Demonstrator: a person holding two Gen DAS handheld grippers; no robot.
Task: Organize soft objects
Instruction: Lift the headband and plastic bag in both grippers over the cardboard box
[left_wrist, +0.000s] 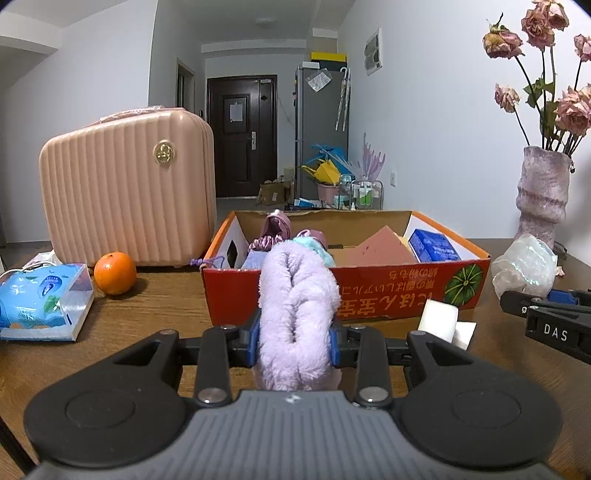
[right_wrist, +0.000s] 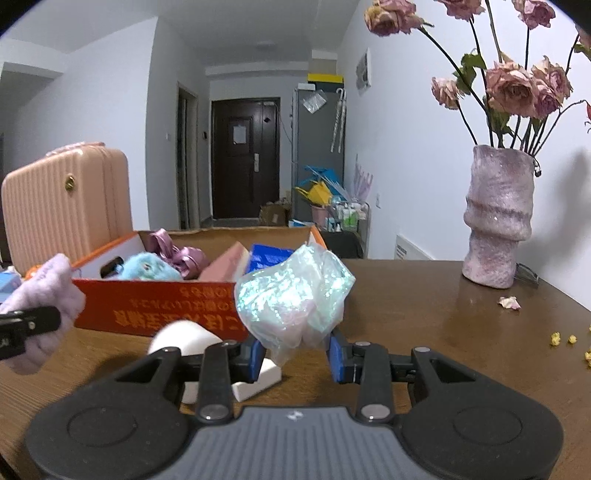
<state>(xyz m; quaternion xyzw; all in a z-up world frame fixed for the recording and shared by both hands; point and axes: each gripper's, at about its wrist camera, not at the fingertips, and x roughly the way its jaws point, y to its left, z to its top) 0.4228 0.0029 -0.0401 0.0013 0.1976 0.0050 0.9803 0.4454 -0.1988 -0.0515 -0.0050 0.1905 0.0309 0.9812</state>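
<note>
Left gripper (left_wrist: 295, 332) clamping lilac towel (left_wrist: 297, 314), right gripper (right_wrist: 297, 356) clamping iridescent bag (right_wrist: 295, 295) (crumpled)

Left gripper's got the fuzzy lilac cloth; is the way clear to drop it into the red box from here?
Probably yes. The left gripper is shut on the lilac fleece cloth, the red cardboard box sits straight ahead, open-topped, and nothing stands between. Its near-left corner already holds soft items, so aim for the barer middle.
</note>
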